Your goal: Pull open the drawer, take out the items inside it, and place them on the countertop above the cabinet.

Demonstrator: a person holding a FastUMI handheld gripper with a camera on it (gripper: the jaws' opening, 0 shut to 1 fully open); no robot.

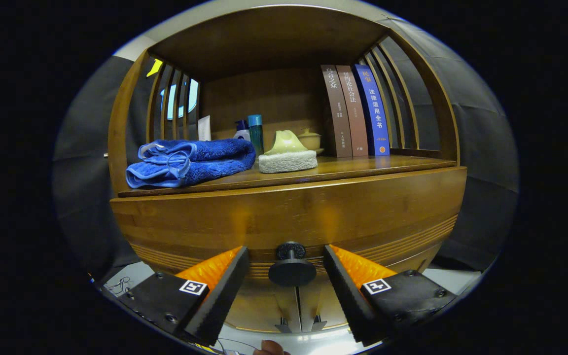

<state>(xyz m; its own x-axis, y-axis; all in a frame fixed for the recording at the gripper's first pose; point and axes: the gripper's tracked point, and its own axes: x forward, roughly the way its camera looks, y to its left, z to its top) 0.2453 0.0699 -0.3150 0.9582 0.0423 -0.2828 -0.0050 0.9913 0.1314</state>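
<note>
The task is at its very start: the drawer (289, 222) looks closed, its wooden front flush across the middle of the frame, and nothing from inside it can be seen. The gripper (286, 283) sits at the bottom centre with its fingers spread wide, one on each side of the round black knob (292, 270) and clear of it, so it has hold of nothing. The knob stands between the fingertips, slightly ahead of them, so closing on it and pulling back would seem to be the step in hand. Everything else is left to do: opening the drawer, lifting out whatever lies in it, and setting it on the countertop (363, 165) above. That shelf surface, across the middle of the frame, is partly taken. A folded blue towel (190, 161) fills its left part and overhangs the front edge a little, a white sponge (287, 161) with a pale green piece on top sits in the centre, small bottles (255, 132) and a lidded pot (309, 139) stand behind, and three books (357, 111) lean upright at the right rear. The barest stretch is the front right, ahead of the books. The shelf's roof and slatted sides hem that space in from above and both ends.
</note>
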